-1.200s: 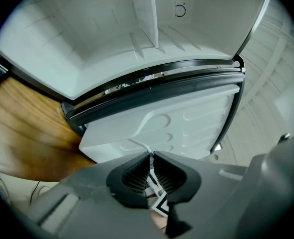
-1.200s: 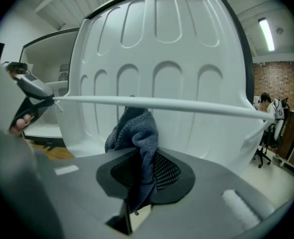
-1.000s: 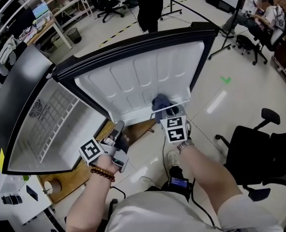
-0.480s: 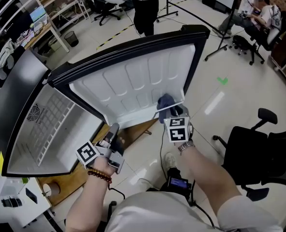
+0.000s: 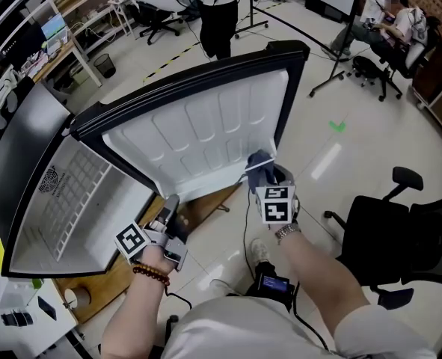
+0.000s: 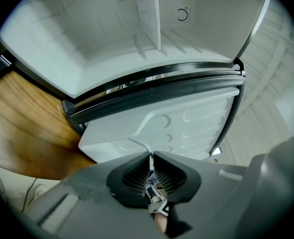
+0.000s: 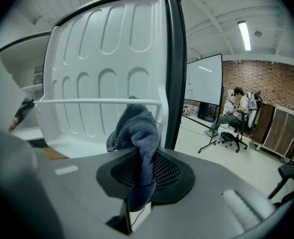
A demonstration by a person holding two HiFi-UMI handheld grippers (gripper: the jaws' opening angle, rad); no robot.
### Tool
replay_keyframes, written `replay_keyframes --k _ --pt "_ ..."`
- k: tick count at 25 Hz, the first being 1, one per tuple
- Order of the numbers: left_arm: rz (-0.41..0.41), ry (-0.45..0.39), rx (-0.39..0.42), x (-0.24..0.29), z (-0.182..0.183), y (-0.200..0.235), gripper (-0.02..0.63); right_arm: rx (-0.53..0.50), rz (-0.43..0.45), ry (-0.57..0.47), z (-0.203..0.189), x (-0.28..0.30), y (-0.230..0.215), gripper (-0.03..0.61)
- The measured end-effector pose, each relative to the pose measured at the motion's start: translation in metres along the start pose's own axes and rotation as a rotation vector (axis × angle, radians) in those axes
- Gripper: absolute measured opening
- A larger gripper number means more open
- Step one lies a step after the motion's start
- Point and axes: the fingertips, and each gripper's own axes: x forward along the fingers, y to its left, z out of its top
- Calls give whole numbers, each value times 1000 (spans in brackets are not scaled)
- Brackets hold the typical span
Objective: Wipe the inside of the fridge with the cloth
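At the open fridge door (image 5: 206, 137), the right tool (image 5: 266, 175) pinches the blue-grey cloth (image 5: 259, 162) beside the white rail (image 7: 97, 101) (near the door's free edge). The left tool (image 5: 170, 206) sits at the door's lower edge, jaws pressed together.

Blue-grey cloth (image 7: 137, 128); white fridge door (image 5: 206, 133), black-rimmed; red-brown brick wall (image 7: 256, 78)

Office clutter around my workspace.
I see a black office chair (image 5: 389, 238) at my right, a green mark (image 5: 338, 126) on the floor (image 5: 355, 178), a seated person (image 5: 400, 25) near the brick wall (image 7: 266, 83), and a whiteboard (image 7: 204, 86).
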Motion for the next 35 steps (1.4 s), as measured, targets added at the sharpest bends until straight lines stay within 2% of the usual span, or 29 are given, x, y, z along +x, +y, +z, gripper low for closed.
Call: replay_keyframes --k 13,23,28,35 --pt "-18 1 -4 -1 -4 3 28 -14 -5 8 -1 -15 -9 54" --pt "-22 16 21 -3 -14 19 29 -72 30 61 -28 -55 4 54" --pt "52 26 20 -4 -17 49 29 -106 58 85 -36 -76 17 54" --pt "85 -3 9 10 -9 72 29 -160 107 90 -31 -97 34 54"
